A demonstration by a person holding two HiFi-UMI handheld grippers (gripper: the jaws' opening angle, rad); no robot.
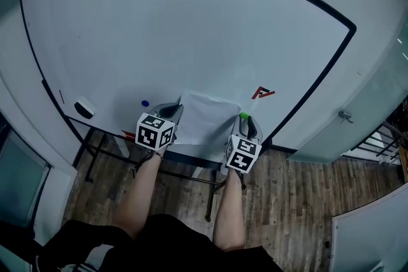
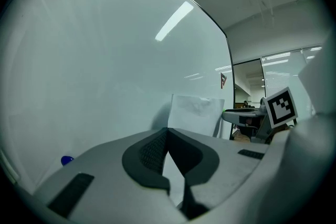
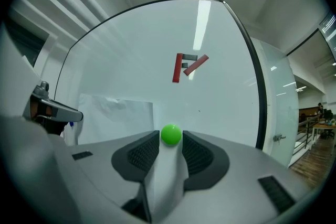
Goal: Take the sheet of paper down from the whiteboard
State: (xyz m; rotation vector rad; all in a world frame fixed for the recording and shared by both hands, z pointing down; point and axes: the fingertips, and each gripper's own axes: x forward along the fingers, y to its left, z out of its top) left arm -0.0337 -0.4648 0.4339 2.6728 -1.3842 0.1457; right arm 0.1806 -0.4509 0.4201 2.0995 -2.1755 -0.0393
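A white sheet of paper (image 1: 205,119) hangs low on the whiteboard (image 1: 178,28). My left gripper (image 1: 173,113) is at the sheet's upper left edge. In the left gripper view its jaws (image 2: 168,131) meet at the tips with a wedge of white paper between them, and the rest of the sheet (image 2: 197,113) stretches away to the right. My right gripper (image 1: 247,121) is at the sheet's upper right corner. There a green round magnet (image 3: 170,134) sits pinched between its jaw tips (image 3: 170,137), with the paper (image 3: 118,118) to the left.
A blue magnet (image 1: 145,102) and a whiteboard eraser (image 1: 84,108) sit left of the sheet. Red and grey strip magnets (image 1: 262,93) are stuck up right of it. A metal frame stands on the wooden floor below the board, and a glass door with a handle (image 1: 345,116) is at the right.
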